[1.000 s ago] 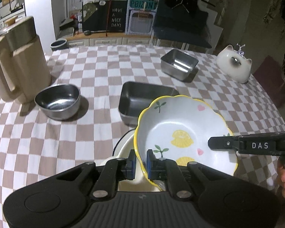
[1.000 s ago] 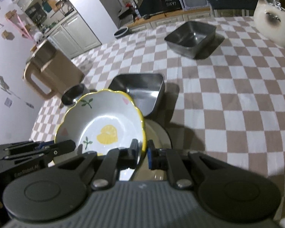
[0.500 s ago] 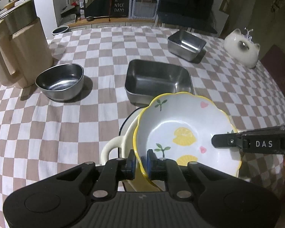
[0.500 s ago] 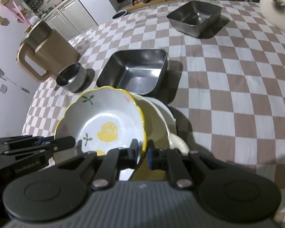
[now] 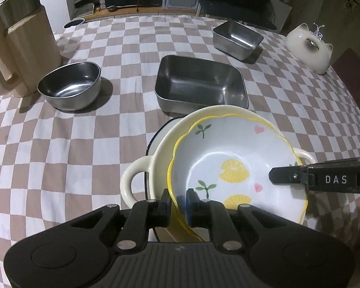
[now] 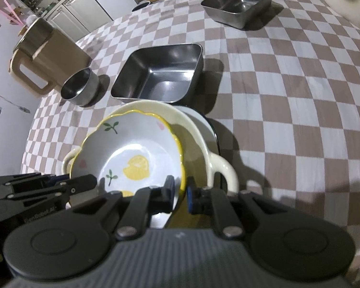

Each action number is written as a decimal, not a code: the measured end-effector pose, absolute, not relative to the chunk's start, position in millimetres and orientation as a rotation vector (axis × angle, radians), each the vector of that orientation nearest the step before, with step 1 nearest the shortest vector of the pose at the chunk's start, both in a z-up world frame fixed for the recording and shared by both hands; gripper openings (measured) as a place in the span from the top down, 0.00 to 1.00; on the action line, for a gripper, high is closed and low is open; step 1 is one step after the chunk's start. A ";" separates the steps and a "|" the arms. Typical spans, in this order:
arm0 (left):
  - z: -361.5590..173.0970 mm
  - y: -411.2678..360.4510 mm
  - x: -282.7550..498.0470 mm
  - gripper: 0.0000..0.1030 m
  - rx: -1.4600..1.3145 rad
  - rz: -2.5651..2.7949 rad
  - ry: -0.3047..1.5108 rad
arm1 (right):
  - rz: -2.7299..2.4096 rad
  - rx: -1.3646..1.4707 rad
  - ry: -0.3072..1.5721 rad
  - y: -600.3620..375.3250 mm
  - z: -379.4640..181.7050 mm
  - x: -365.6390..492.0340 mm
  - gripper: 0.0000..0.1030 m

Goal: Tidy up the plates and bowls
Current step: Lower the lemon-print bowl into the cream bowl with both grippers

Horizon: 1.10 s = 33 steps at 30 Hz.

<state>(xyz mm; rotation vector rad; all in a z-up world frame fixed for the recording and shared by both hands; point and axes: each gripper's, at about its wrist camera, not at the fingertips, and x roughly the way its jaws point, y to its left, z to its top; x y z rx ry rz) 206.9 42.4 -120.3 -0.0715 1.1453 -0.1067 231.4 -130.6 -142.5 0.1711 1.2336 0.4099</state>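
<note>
progress: I've got the lemon bowl (image 5: 230, 165) low over the cream two-handled dish (image 5: 156, 158), which sits on a dark-rimmed plate (image 5: 153, 141); looks nearly nested, can't tell if it rests yet.
left to do: release it; round steel bowl (image 5: 70, 85), big steel tray (image 5: 199, 84) and small steel tray (image 5: 237, 38) sit loose on the checked table (image 5: 72, 139), unsorted.
left gripper (image 5: 178, 202): clamped on the bowl's near rim, one finger inside, one outside.
right gripper (image 6: 181, 190): pinching the opposite rim the same way.
pose: both low, facing each other across the bowl, bowl tilted slightly.
background: beige jug (image 5: 19, 52), white cat-shaped thing (image 5: 309, 48), untouched.
</note>
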 end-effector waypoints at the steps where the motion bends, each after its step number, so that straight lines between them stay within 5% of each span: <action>1: -120.6 42.1 207.3 0.87 -0.072 -0.106 1.148 | 0.408 0.171 1.237 -130.7 -142.9 231.7 0.86; 10: -124.9 40.1 212.7 0.86 -0.069 -0.112 1.164 | 0.394 0.156 1.241 -127.8 -143.7 234.3 0.82; 17: -128.3 42.1 214.1 0.86 -0.098 -0.126 1.186 | 0.400 0.180 1.243 -127.0 -142.1 236.6 0.64; 33: -124.5 46.7 212.4 0.84 -0.139 -0.121 1.206 | 0.378 0.282 1.284 -133.4 -144.9 241.7 0.64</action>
